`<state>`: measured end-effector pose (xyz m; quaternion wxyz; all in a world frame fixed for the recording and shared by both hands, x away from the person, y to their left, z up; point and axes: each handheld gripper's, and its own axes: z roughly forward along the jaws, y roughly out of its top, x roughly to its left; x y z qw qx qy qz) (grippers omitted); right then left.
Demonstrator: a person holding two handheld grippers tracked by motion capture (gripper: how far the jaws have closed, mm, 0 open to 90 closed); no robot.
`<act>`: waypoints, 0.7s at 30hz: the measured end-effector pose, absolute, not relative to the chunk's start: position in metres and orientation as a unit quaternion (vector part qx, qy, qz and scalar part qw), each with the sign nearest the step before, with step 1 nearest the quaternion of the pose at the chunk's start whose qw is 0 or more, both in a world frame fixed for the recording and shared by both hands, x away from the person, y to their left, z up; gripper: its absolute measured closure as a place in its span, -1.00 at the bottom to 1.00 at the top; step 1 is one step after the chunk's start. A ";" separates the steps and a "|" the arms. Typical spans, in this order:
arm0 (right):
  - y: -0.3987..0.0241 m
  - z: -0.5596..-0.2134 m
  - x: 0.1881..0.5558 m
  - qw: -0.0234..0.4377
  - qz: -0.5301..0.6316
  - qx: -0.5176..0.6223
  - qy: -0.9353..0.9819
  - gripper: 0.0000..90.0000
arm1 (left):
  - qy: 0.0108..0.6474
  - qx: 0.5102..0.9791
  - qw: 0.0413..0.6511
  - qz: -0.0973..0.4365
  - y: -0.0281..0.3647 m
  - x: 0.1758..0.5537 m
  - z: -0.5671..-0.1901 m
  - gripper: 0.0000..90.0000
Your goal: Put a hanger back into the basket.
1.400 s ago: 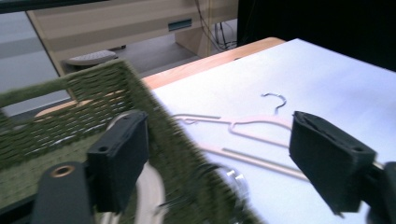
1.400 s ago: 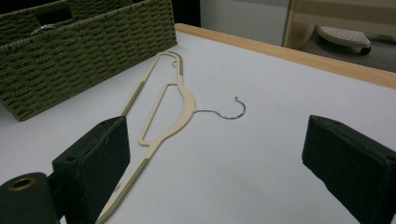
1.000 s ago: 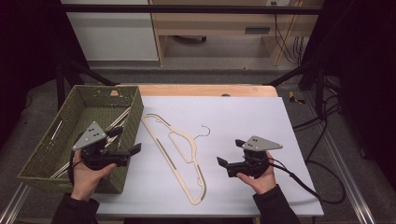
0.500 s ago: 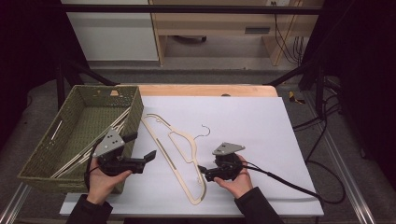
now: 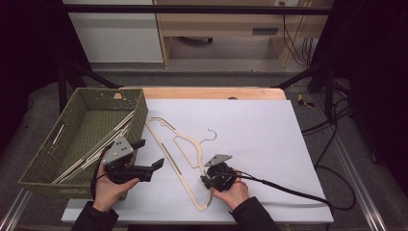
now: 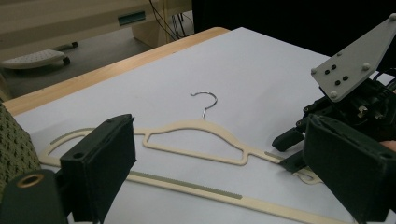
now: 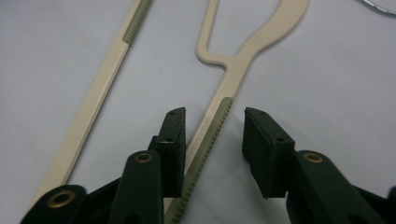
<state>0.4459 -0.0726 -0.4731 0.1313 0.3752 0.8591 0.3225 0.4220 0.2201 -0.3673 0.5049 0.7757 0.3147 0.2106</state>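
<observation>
Right gripper (image 5: 206,182) low on the white table (image 5: 269,139), at 6 o'clock of the sheet. Its jaws have just been closing and straddle the cream hanger (image 5: 185,159) at its near shoulder arm; left pad touching the arm's edge, right pad apart, so not clamped. Left gripper (image 5: 156,164) at 9 o'clock of the right one, hovering beside the hanger's straight bar, jaws wide, nothing between them. Hanger lies flat mid-table, wire hook (image 5: 210,134) pointing to 12. Green wicker basket (image 5: 72,139) at 10 o'clock, holding more hangers (image 5: 96,147).
</observation>
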 end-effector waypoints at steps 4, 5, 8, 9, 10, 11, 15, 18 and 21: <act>-0.070 -0.471 0.446 0.133 0.313 0.403 0.849 0.65 | 0.318 0.776 0.505 0.204 0.217 0.423 -0.372 -0.78; -0.071 -0.471 0.446 0.132 0.311 0.407 0.849 0.69 | 0.317 0.778 0.504 0.202 0.217 0.424 -0.373 -0.77; -0.072 -0.468 0.449 0.110 0.306 0.433 0.841 0.71 | 0.321 0.781 0.498 0.197 0.216 0.425 -0.377 -0.76; -0.073 -0.467 0.449 0.106 0.300 0.438 0.841 0.72 | 0.322 0.781 0.498 0.197 0.216 0.425 -0.378 -0.76; -0.073 -0.466 0.449 0.105 0.297 0.442 0.840 0.72 | 0.322 0.781 0.497 0.197 0.216 0.425 -0.378 -0.76; -0.075 -0.465 0.449 0.108 0.286 0.449 0.840 0.73 | 0.322 0.782 0.497 0.198 0.216 0.425 -0.378 -0.76; -0.091 -0.462 0.452 0.115 0.266 0.451 0.844 0.75 | 0.320 0.782 0.497 0.198 0.216 0.424 -0.378 -0.76; -0.105 -0.461 0.454 0.131 0.257 0.458 0.841 0.75 | 0.320 0.783 0.495 0.197 0.215 0.424 -0.378 -0.76; -0.114 -0.463 0.455 0.121 0.276 0.454 0.838 0.58 | 0.321 0.785 0.493 0.195 0.214 0.425 -0.380 -0.76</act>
